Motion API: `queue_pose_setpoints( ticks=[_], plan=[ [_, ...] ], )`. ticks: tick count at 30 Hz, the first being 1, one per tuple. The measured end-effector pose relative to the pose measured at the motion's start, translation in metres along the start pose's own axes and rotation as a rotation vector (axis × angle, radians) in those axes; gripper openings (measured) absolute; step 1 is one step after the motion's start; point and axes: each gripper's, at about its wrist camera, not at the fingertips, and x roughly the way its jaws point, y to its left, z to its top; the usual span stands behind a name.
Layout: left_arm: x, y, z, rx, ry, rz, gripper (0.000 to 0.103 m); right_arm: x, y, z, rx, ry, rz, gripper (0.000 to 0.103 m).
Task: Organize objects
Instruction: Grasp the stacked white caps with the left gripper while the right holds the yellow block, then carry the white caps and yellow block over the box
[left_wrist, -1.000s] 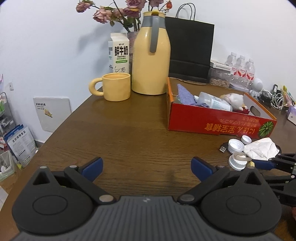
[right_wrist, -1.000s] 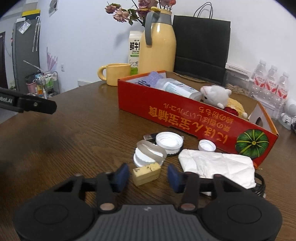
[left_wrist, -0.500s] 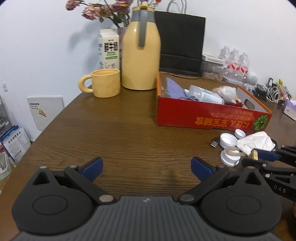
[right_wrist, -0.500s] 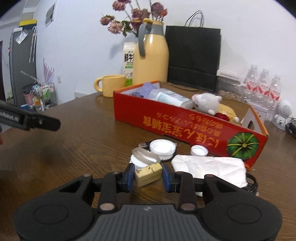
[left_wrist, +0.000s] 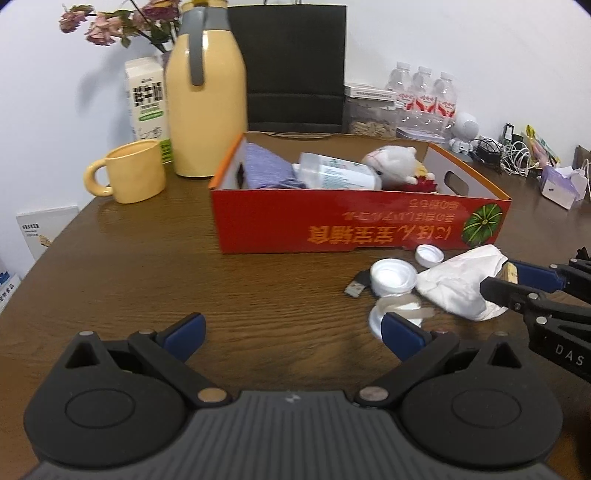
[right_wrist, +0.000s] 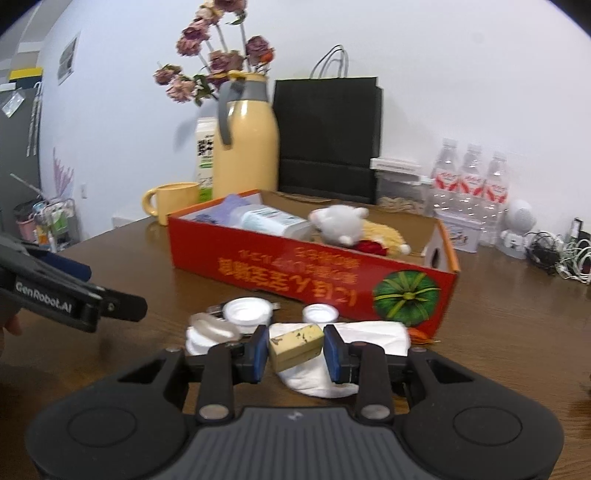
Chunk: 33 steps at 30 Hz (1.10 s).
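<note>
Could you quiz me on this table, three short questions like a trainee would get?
1. True or false: the right tongs are closed on the yellow block.
2. Which lies inside the red cardboard box? A) the white plush toy B) the yellow mug C) the crumpled white tissue
3. Fill in: the left tongs are ____, with nothing between them.

Key:
1. True; both blue pads press on its sides.
2. A; the mug stands on the table left of the box, the tissue lies in front of it.
3. Open.
</note>
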Motion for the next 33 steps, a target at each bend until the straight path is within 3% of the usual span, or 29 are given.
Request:
queue_pose_setpoints(
  ticks=[8,17,19,23,28,33],
  plan=[
    [0.023,-0.027,0.006,0.045,0.005,-0.008,0.103,-0.003,-0.026,-0.002,0.062,-0.020,-0.058,0.030],
    [0.033,-0.038,0.007,0.013,-0.009,-0.036,0.099,-0.007,-0.026,-0.003,0.065,-0.044,-0.040,0.031],
    [0.033,-0.038,0.006,0.012,-0.014,-0.040,0.086,-0.007,-0.026,-0.003,0.066,-0.047,-0.037,0.031],
    [0.032,-0.036,0.005,0.001,-0.015,-0.081,0.072,-0.008,-0.026,-0.003,0.065,-0.050,-0.036,0.031],
    [0.025,-0.039,0.001,0.013,-0.037,-0.125,0.033,-0.008,-0.026,-0.003,0.071,-0.047,-0.037,0.031],
    [0.018,-0.040,-0.003,0.014,-0.052,-0.140,0.013,-0.008,-0.027,-0.003,0.078,-0.046,-0.041,0.031]
  ],
)
